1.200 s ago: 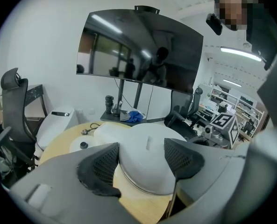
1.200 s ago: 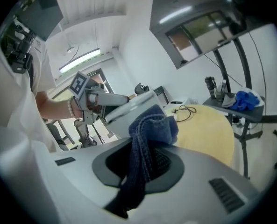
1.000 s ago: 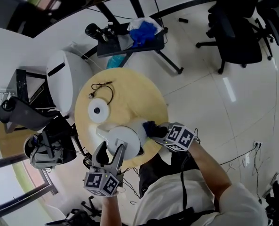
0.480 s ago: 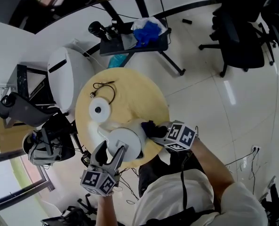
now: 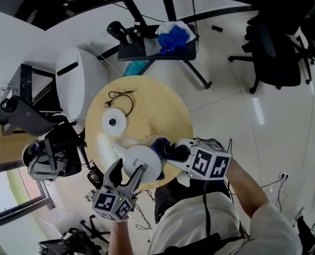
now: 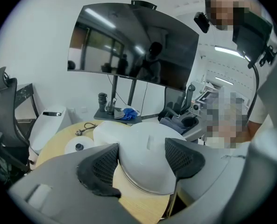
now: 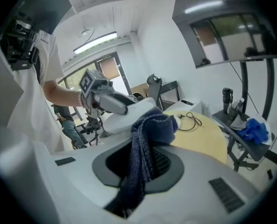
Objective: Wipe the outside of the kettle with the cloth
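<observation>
round worktop (image 5: 157, 102) carries the kettle (image 5: 144, 161) near its front edge, the left tool (image 5: 126, 173) spread around its body, likely to steady it, while the right tool (image 5: 172, 152) pinches the cloth (image 5: 160, 144) against its side.

- Kettle (image 5: 141, 162): white, with a smooth domed lid and a small tab on top, standing upright near the near edge of the round table (image 5: 157, 108)
- Cloth (image 7: 150, 134): dark blue knit, bunched and clamped in the right gripper (image 7: 140, 168), its wadded end against the kettle's side
</observation>
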The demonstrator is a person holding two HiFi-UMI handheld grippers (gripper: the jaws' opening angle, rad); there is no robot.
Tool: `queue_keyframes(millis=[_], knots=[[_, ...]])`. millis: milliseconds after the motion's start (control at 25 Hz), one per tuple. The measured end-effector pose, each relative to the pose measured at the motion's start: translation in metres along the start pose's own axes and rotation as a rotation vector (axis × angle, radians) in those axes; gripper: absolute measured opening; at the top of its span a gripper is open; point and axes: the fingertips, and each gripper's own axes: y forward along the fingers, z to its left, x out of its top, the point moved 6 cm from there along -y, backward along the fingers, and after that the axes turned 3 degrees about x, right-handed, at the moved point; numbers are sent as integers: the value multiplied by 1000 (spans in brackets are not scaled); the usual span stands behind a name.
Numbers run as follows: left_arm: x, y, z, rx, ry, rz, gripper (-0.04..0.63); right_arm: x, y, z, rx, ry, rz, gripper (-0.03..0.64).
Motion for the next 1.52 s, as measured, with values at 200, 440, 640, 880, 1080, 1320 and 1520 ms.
queue_keyframes(millis=[200, 440, 640, 880, 1080, 1320, 1520], knots=[[1, -1, 0, 7, -4, 8, 311, -51, 35, -37, 63, 100, 116, 64], [1, 0, -2, 20, -10, 8, 310, -108, 76, -80, 179, 183, 289, 64], [0, 1, -2, 25, -15, 11, 310, -120, 88, -91, 230, 155, 393, 64], [-2, 2, -2, 34, -13, 20, 310, -56, 53, -73, 271, -20, 291, 64], [-3, 3, -4, 35, -16, 28, 310, 17, 13, -45, 289, -225, 170, 65], [2, 6, -8, 36, -13, 24, 310, 42, 8, -46, 313, -523, 295, 66], [3, 6, -11, 42, -15, 25, 310, 6, 42, -75, 427, -515, 426, 66]])
